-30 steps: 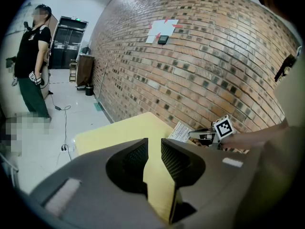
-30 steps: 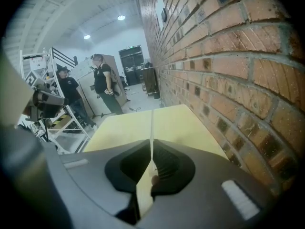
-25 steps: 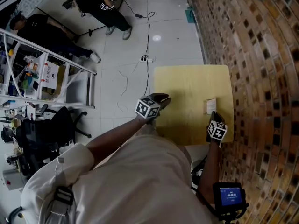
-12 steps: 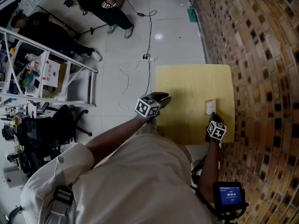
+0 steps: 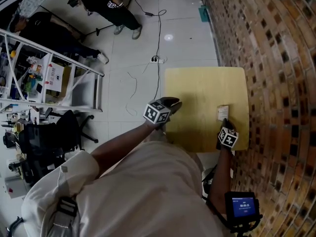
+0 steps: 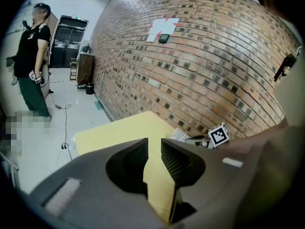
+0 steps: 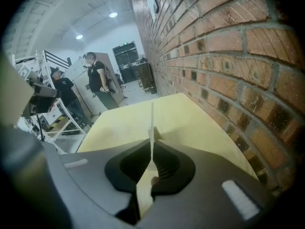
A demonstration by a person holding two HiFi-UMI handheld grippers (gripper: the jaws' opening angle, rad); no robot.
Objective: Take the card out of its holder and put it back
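A thin white card (image 7: 152, 120) stands edge-on between the jaws of my right gripper (image 7: 152, 144), which is shut on it; a shorter pale flap sits against its right side. In the head view the card (image 5: 223, 112) shows over the yellow table (image 5: 197, 93) near the brick wall, just ahead of my right gripper (image 5: 225, 124). My left gripper (image 5: 173, 103) rests at the table's left edge, away from the card. Its jaws stand a little apart with only tabletop showing in the gap (image 6: 154, 144). In the left gripper view the card (image 6: 179, 134) lies beside the right gripper's marker cube (image 6: 218, 135).
A brick wall (image 5: 266, 83) runs along the table's right side. A metal shelf rack (image 5: 54, 78), a black chair (image 5: 49, 137) and floor cables (image 5: 157, 38) lie to the left. Two people stand or sit on the tiled floor beyond.
The right gripper with the card has sunk very slightly toward the table. The left gripper has kept still.
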